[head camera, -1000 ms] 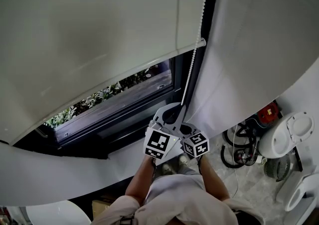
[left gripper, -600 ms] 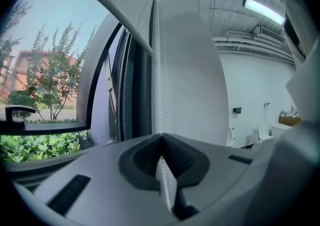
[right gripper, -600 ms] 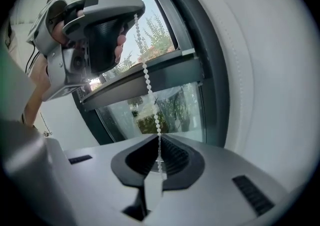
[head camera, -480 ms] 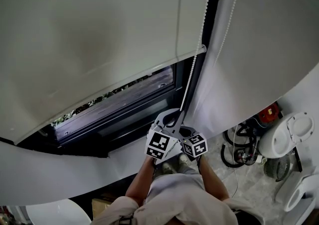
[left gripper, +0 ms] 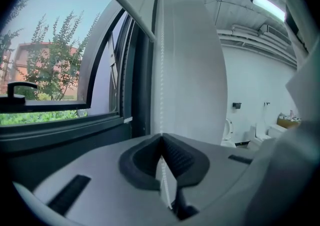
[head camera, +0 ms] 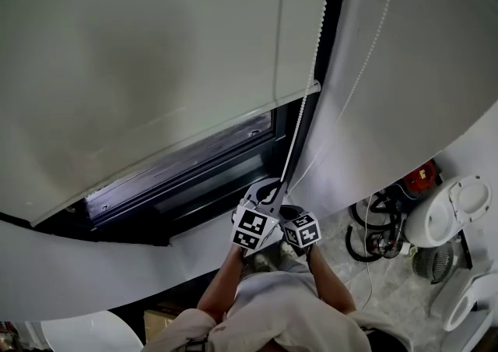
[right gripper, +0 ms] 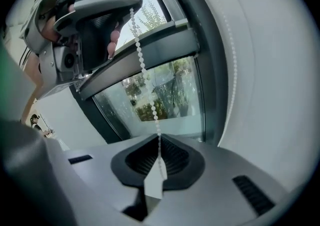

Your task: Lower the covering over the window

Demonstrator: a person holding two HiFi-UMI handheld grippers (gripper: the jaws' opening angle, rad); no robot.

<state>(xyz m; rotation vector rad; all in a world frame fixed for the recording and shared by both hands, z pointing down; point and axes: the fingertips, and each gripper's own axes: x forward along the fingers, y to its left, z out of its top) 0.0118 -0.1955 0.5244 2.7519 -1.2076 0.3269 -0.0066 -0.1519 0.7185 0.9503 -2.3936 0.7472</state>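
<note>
1. Daylight shows only through a narrow strip of window glass [head camera: 187, 162]. The pale roller blind [head camera: 156, 62] covers the rest, and its bottom rail [head camera: 204, 134] hangs a little above the sill. I'd judge the lowering mostly done.
2. The left claw [left gripper: 161, 139] is pinched fully closed on the bead chain [left gripper: 161, 70]. The right claw [right gripper: 160, 142] is clamped on the same strand just beneath it.
3. Both hands are low, down near the sill, so I'd expect little pull left. If both claws let go together to reach higher, nothing would hold the chain and the blind might creep.
4. The beads are small and smooth. A hard tug could slip them through the ribbed pads, jerking the hands downwards.
5. The chain runs up at a slant from the claws. Pulling it further out of line might jam it or pop it off at the top.
6. The loop's other strand [head camera: 373, 47] lies against the white wall nearby. Grabbing that one by mistake would, I think, raise the blind instead.
</note>
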